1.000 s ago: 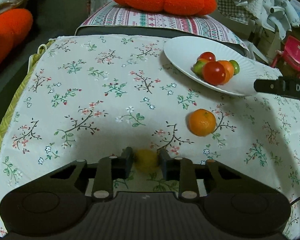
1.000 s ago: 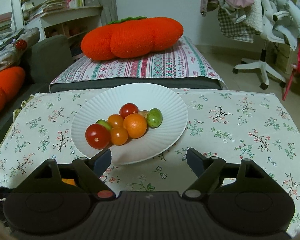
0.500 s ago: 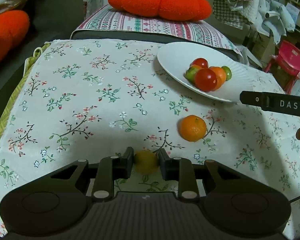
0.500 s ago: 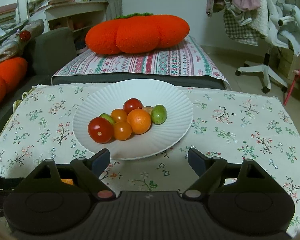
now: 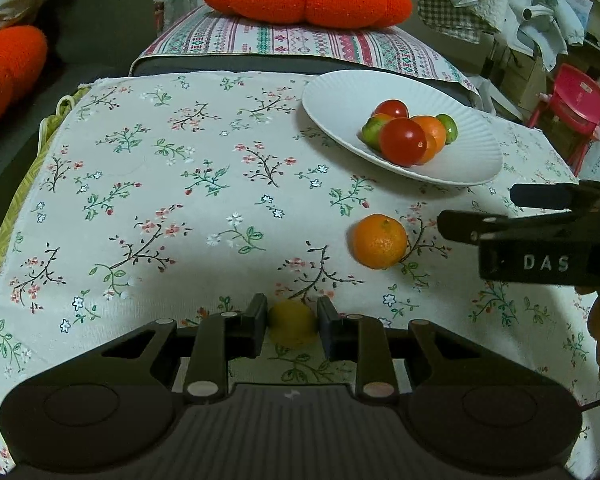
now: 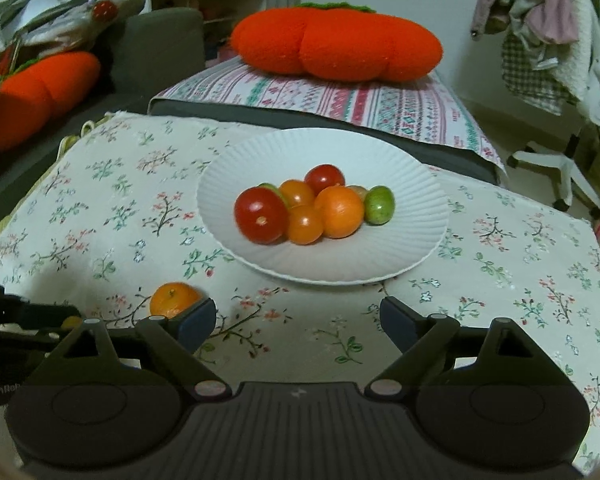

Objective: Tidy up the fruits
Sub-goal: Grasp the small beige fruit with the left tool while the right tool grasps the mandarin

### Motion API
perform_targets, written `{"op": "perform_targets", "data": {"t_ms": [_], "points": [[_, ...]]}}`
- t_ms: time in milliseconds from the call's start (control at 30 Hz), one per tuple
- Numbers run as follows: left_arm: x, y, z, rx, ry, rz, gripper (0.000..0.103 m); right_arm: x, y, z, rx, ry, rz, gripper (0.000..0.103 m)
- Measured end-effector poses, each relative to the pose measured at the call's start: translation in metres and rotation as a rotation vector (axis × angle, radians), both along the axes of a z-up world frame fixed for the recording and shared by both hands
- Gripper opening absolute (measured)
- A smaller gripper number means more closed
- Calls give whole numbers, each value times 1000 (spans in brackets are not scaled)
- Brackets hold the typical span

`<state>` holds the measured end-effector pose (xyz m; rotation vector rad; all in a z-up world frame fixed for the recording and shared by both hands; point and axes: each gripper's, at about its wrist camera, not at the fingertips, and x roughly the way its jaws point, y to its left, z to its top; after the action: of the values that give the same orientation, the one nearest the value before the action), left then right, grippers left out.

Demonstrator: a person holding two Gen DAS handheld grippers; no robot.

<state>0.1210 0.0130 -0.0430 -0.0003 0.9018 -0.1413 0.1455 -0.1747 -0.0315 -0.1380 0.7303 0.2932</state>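
1. One floral tablecloth [image 5: 172, 184] spreads beneath my two tongs.
2. My white plate [image 6: 412, 216] sits toward its far side, holding a heap of red, orange and green small fruits [image 6: 312, 210].
3. My right gripper [image 6: 298, 320] stands wide with nothing between its fingers, just short of the plate.
4. My left gripper [image 5: 292, 326] is clamped narrow on a small yellow fruit [image 5: 291, 323].
5. A mandarin [image 5: 380, 241] lies loose on the cloth, between the plate and my left gripper.

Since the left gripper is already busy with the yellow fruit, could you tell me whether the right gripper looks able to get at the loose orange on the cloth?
Probably yes. The right gripper is open and empty, and the orange lies bare on the tablecloth just ahead of its left finger, apart from the plate.
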Motion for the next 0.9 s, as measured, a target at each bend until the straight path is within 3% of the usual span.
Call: {"op": "perform_targets", "data": {"t_ms": [167,300,400,533,600,633,667,833,900], "points": [[0,-2,-1,9,0,-4,3,-1,6,-4,31,34,25,89],[0,-3,-2,14,-1,-7,3,-6,19,-9,-4,38,79,88],[0,-3,-2,15,-2,-6,3,-6,21,-10,16,61,97,85],[0,-3,-2,16,-2,-7,3,-1,23,-21,12,120,110,63],[0,-3,-3,18,-3,-6,3,-3,25,-21,2,110,129,45],[0,-3,-2,17,-3,-7,3,-3,25,-20,14,117,141,27],[0,-4,-2,16,-3,-7,3,-3,25,-18,26,122,142,23],[0,-1,-1,13,-6,4,3,-7,26,-14,35,74,197,24],[0,1,-1,22,-9,18,4,-10,32,-14,22,38,214,57]]}}
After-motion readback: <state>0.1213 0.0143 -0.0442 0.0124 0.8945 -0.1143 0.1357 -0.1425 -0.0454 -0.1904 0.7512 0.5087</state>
